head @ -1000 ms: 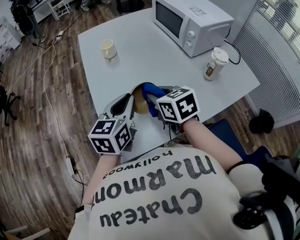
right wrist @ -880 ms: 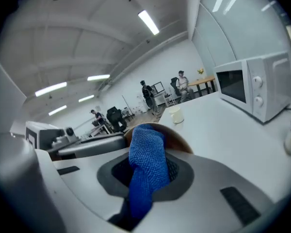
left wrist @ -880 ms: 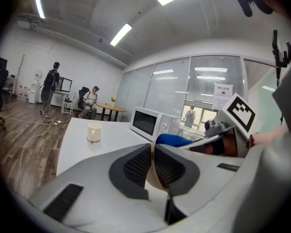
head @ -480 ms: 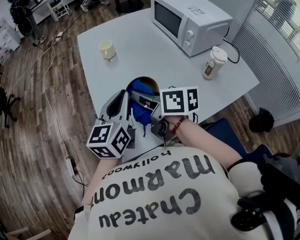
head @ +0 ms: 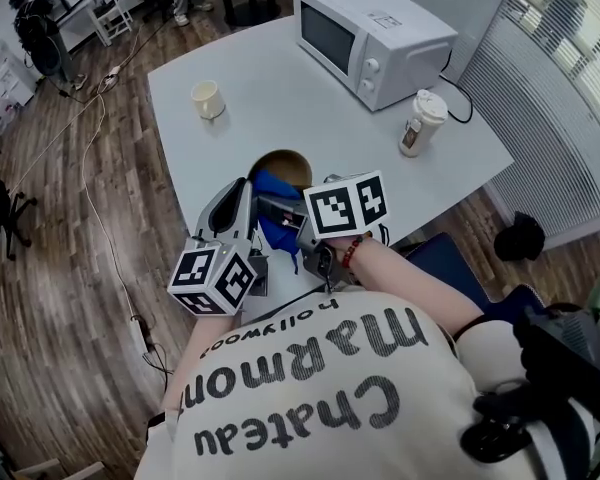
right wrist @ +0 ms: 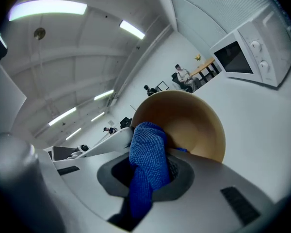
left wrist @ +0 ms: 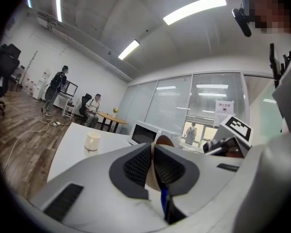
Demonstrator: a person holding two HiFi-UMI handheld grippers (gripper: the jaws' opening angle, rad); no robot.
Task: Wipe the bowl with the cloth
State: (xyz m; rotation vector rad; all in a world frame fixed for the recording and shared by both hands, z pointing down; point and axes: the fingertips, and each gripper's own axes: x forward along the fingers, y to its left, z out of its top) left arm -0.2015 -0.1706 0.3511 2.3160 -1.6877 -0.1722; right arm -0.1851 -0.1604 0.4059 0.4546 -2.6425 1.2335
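Observation:
A tan bowl (head: 288, 167) is held tilted over the white table's near edge. My left gripper (head: 248, 190) is shut on its rim. In the left gripper view the thin rim (left wrist: 152, 174) is pinched between the dark pads (left wrist: 137, 165), and a sliver of blue shows below. My right gripper (head: 280, 211) is shut on a blue cloth (head: 273, 206), which lies against the bowl's near side. In the right gripper view the cloth (right wrist: 148, 161) bulges from the jaws and hangs down, pressed against the inside of the bowl (right wrist: 196, 123).
On the table (head: 280, 78) stand a white microwave (head: 372, 33) at the back right, a cream mug (head: 207, 98) at the back left and a lidded paper cup (head: 420, 120) at the right. Wooden floor with cables lies to the left. A dark blue seat (head: 450, 268) is at the right.
My right gripper has turned and drawn the cloth from the bowl's right side toward its near side. The left gripper has stayed on the rim and shifted slightly.

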